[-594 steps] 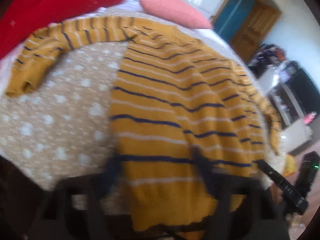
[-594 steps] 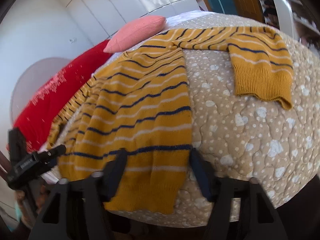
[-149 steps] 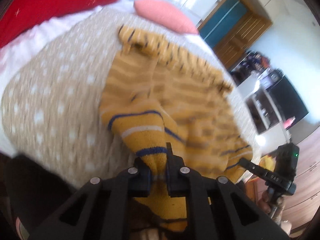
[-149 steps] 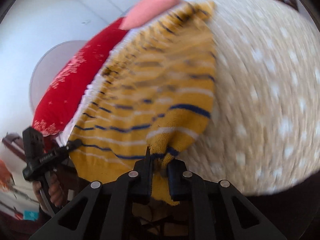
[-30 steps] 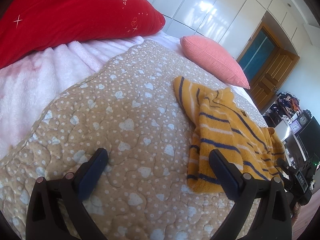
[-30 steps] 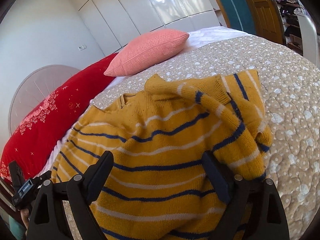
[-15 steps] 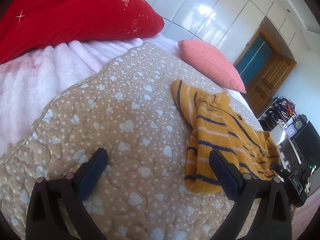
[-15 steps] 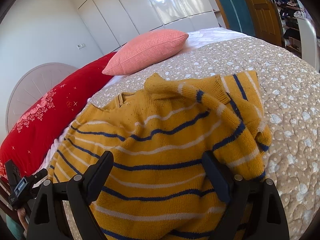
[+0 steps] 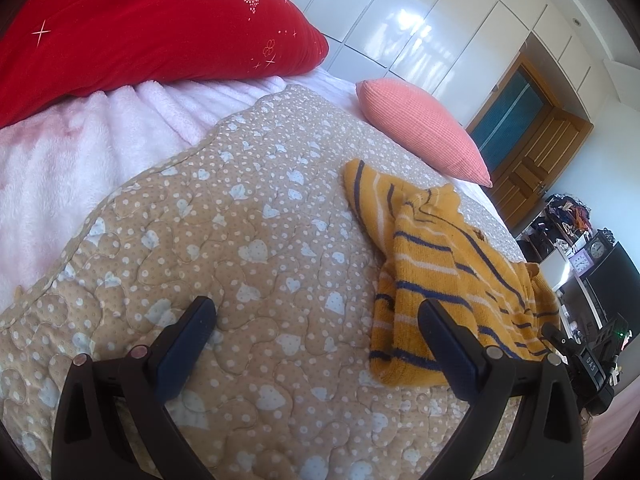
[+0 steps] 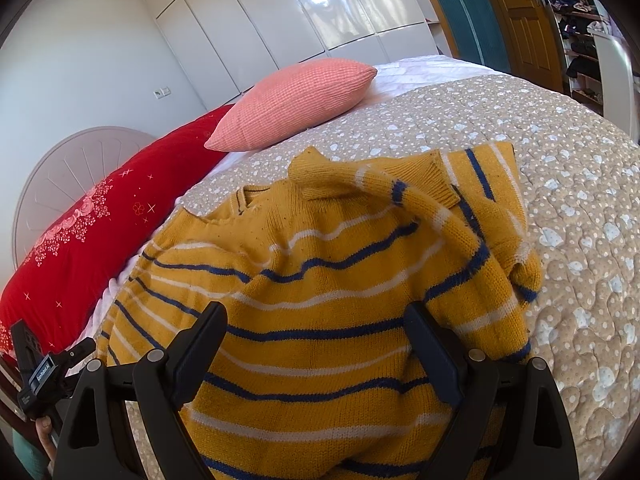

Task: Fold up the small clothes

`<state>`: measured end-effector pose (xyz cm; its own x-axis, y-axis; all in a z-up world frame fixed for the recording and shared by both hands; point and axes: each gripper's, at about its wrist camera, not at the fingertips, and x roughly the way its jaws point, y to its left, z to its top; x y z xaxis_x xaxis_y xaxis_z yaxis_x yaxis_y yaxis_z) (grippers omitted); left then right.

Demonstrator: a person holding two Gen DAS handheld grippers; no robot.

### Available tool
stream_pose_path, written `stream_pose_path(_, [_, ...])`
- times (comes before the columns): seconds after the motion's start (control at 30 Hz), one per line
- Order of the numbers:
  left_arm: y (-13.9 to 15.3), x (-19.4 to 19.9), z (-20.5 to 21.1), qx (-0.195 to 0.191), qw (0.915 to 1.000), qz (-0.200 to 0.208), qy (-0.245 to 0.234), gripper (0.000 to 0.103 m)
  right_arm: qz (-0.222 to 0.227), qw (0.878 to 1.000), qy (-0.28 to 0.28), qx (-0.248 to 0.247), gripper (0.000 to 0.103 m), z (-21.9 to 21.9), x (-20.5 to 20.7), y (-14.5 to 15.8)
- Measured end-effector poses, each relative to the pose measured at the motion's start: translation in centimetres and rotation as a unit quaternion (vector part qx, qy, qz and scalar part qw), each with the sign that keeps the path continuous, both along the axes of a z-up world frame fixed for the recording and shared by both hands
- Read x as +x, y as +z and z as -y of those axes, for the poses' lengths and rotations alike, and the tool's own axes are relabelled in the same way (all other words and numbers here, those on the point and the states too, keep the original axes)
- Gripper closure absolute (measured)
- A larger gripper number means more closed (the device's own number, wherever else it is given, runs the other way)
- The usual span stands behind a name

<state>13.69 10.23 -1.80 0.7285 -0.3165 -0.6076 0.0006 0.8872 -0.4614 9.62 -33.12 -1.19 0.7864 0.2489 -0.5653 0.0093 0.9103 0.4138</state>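
The right gripper (image 10: 314, 334) has its jaws spread wide with nothing pinched; the sweater (image 10: 320, 300) lies on the quilt under and beyond them, filling that view from 6 o'clock up to the centre. The left gripper (image 9: 314, 330) is just as wide apart and empty, over bare quilt (image 9: 200, 240), with the sweater at about 3 o'clock of its fingers, near the right finger but whether touching it I cannot tell.

Outward from the tools, the sweater is a compact bundle rather than a spread garment. Its body is doubled over, and one sleeve (image 10: 400, 196) is laid across the top near the collar, from 12 toward 2 o'clock in the right view. The right edge bunches loosely and the sleeve arcs instead of lying flat.

My judgement: the main folds are done and the piece is released, so the task is close to its end. What may remain is tidying the sleeve and the lumpy edge, or one more fold to square it.

Farther out, the pink pillow (image 10: 296, 100) sits at 12 o'clock and the red pillow (image 10: 80, 232) at 9.
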Motion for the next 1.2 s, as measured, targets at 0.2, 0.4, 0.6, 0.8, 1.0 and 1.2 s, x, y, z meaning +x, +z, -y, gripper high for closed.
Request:
stream_pose_path(0.2, [-0.01, 0.01, 0.01, 0.0, 1.0, 0.0, 0.0, 0.002, 0.001, 1.0, 0.0, 0.001, 0.011, 0.04, -0.03, -0.01])
stream_pose_path(0.4, [-0.1, 0.0, -0.06, -0.001, 1.0, 0.001, 0.0, 0.002, 0.001, 1.0, 0.0, 0.001, 0.011, 0.04, -0.03, -0.01])
stream_pose_path(0.6, [0.11, -0.2, -0.1, -0.005, 1.0, 0.003, 0.001, 0.002, 0.001, 1.0, 0.0, 0.002, 0.011, 0.04, -0.04, 0.01])
stream_pose_path(0.8, [0.15, -0.25, -0.11, -0.006, 1.0, 0.004, 0.001, 0.002, 0.001, 1.0, 0.0, 0.002, 0.011, 0.05, -0.04, -0.02])
stream_pose_path(1.0, [0.45, -0.38, 0.05, -0.009, 0.9999, 0.006, 0.001, 0.002, 0.001, 1.0, 0.0, 0.002, 0.011, 0.05, -0.03, -0.04])
stream_pose_path(1.2, [0.51, -0.43, 0.02, -0.012, 0.9999, 0.008, 0.001, 0.002, 0.001, 1.0, 0.0, 0.002, 0.011, 0.05, -0.03, -0.06])
